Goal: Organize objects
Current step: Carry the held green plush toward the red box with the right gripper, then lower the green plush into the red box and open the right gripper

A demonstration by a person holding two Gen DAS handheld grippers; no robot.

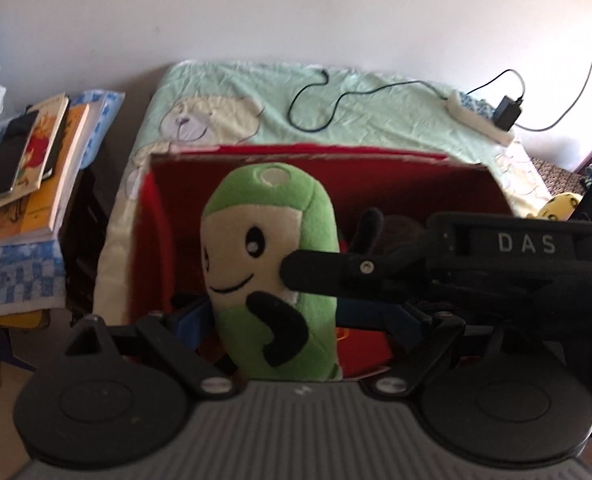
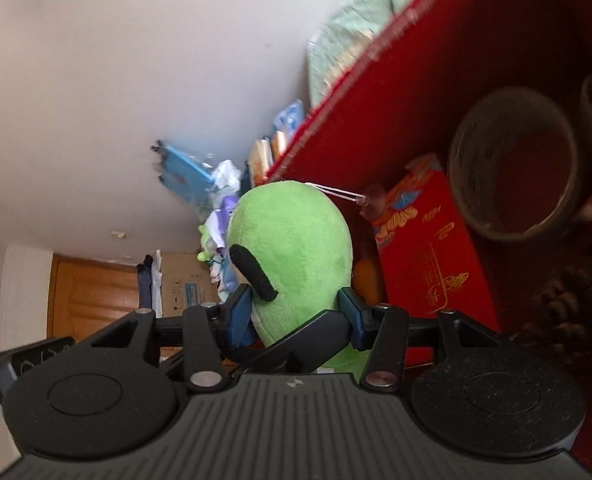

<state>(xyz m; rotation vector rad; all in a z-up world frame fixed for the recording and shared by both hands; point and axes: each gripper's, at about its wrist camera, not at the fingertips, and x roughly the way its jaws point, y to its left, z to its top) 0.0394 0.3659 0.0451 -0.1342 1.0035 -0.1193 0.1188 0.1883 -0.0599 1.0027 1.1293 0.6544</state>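
While the left wrist view shows your left gripper [image 1: 272, 320] clamped on the lower body of the green plush toy [image 1: 272, 264], held upright before the open red box [image 1: 376, 164] on the bed [image 1: 336, 92], the right gripper's finger presses its face. In the right wrist view, your right gripper [image 2: 300, 308] also pinches the plush (both blue pads dent it) beside the box holding a tape roll [image 2: 512, 168] and red envelope [image 2: 432, 256]; release one gripper before lowering it in.

Soft daylight, strong fisheye bending.
The wall [image 1: 296, 12] is evenly bright; the box [image 2: 476, 92] inside is dim and blurred.
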